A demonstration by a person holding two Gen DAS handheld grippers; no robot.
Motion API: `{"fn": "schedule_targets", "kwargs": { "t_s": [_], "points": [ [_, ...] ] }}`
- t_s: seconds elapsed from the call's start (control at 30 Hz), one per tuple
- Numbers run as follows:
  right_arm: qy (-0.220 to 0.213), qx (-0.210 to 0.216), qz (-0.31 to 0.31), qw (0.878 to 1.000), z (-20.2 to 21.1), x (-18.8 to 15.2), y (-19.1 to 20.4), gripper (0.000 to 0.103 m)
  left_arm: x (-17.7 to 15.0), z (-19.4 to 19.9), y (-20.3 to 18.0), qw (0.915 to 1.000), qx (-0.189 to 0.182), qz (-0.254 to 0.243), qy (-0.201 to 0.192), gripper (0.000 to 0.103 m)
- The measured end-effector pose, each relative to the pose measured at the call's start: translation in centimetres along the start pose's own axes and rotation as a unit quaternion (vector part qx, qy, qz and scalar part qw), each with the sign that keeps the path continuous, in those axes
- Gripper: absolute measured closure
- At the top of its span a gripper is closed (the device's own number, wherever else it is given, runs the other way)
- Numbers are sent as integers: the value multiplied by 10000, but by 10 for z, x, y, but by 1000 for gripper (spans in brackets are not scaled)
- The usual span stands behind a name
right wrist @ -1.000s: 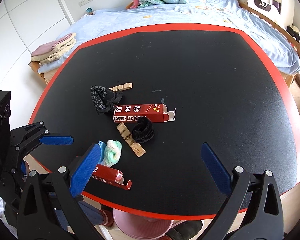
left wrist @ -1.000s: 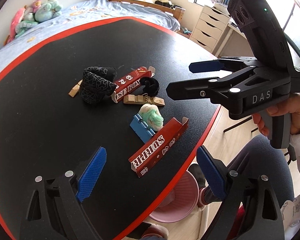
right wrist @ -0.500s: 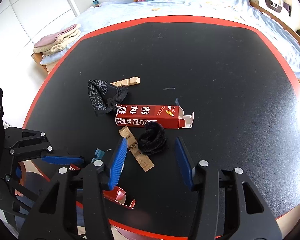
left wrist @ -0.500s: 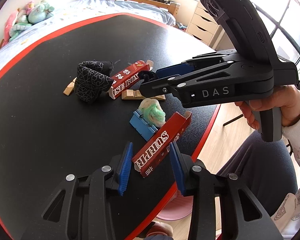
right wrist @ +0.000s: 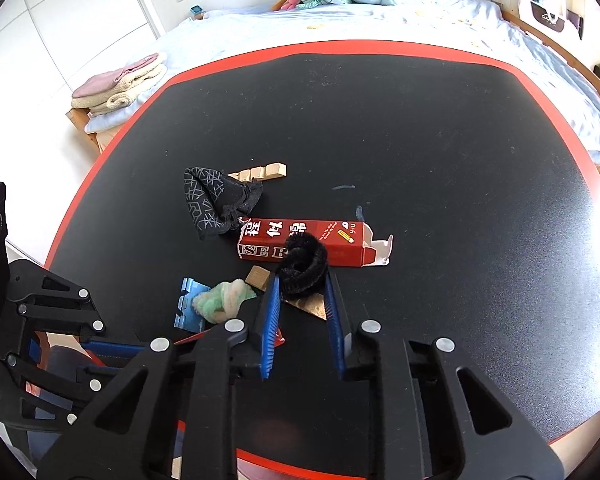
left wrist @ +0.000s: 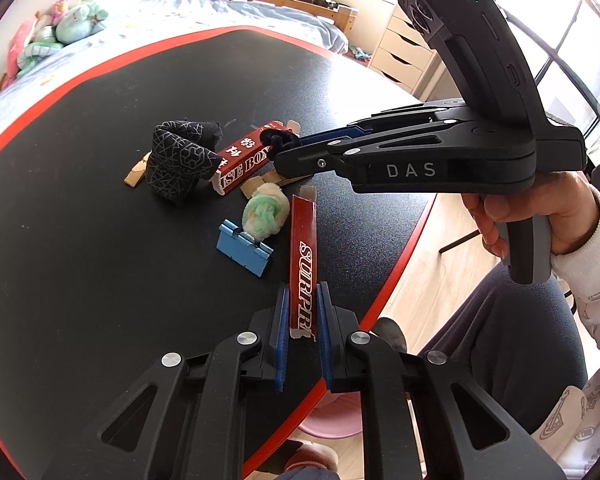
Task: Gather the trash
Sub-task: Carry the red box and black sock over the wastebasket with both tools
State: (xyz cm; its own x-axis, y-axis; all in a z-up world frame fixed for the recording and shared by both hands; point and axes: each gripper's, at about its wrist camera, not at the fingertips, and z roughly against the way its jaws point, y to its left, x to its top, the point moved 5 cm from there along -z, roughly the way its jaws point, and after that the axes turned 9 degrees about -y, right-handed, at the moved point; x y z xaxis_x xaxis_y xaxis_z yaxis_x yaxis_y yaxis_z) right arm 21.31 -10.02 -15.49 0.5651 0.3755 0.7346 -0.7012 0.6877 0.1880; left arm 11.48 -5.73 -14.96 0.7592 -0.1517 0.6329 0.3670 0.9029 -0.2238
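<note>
On the black table (left wrist: 80, 280) my left gripper (left wrist: 302, 294) is shut on the near end of a red "SURPR" carton (left wrist: 303, 248), which points away along the fingers. My right gripper (right wrist: 302, 282) has its jaws closing, and the blue pads press both sides of a black fuzzy ring (right wrist: 304, 262). The left wrist view shows the right gripper (left wrist: 286, 148) reaching in from the right with that black fuzzy ring (left wrist: 276, 138) at its tips. A second red carton (right wrist: 332, 240) lies just behind the ring.
Beside the cartons lie a black patterned cloth (right wrist: 208, 204), a green-white wad (right wrist: 220, 300) on a blue piece (right wrist: 186, 304), and wooden blocks (right wrist: 266, 171). A pink bin (left wrist: 332, 416) stands below the table's red edge near the person's legs. A bed lies beyond the table.
Both grippers went from wide open to closed. The left one closed on the red carton, which swung in line with its fingers. The right one moved onto the fuzzy ring and closed around it.
</note>
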Motion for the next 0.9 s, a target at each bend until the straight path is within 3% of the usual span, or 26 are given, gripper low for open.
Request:
{"fn": "schedule_targets", "kwargs": {
  "t_s": [0.53, 0.9],
  "points": [
    [-335, -141, -6, 9993, 55, 4, 4, 82, 2, 33, -25, 9996, 93, -13, -259, 90],
    [-469, -176, 77, 9987, 118, -22, 20, 82, -2, 70, -51, 9986, 272, -8, -458, 90]
  ]
}}
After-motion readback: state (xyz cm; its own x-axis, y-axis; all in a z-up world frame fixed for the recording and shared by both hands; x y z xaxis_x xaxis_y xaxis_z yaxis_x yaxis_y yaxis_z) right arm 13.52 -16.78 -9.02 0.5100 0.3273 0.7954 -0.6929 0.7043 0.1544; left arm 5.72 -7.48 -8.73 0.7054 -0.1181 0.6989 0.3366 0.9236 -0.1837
